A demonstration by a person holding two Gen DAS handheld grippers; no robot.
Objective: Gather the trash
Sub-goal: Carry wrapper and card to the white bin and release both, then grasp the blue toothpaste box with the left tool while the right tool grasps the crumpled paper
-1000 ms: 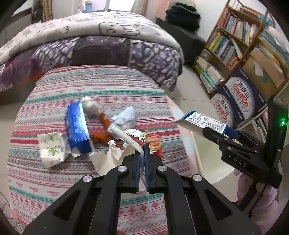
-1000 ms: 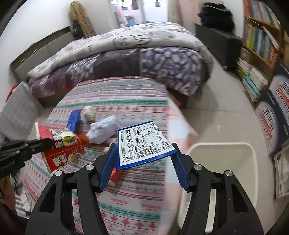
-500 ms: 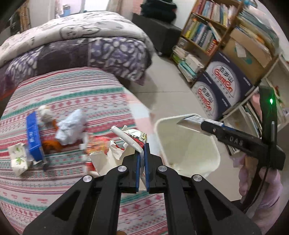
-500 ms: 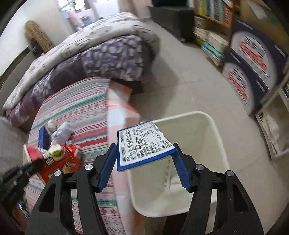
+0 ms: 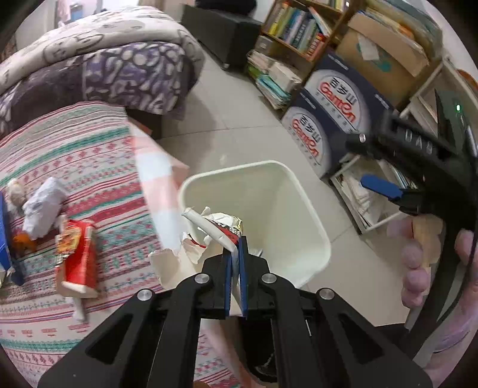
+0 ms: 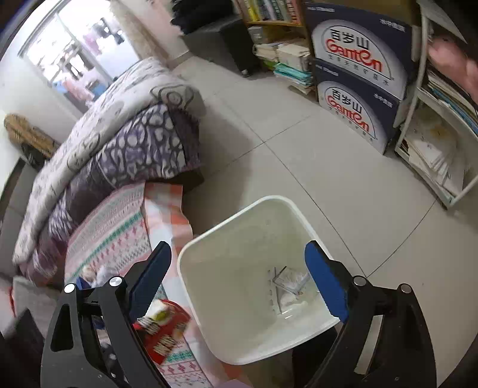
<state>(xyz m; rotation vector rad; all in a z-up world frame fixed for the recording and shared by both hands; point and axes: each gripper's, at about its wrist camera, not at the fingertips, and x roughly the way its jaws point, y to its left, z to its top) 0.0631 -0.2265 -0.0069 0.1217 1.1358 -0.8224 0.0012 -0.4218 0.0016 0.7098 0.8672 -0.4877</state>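
My left gripper is shut on a crumpled red and white paper wrapper and holds it over the near rim of the white trash bin. My right gripper is open and empty above the bin; it also shows in the left wrist view. The blue and white carton lies in the bottom of the bin. More trash lies on the striped cloth: a red packet, a crumpled white bag, a blue box.
The striped cloth surface is left of the bin. A bed with a purple and grey quilt stands behind it. Blue printed boxes and a bookshelf stand to the right on the tiled floor.
My right gripper opened and let the blue and white carton drop into the bin. My left gripper carried the crumpled wrapper rightward, from over the cloth to the bin's rim.
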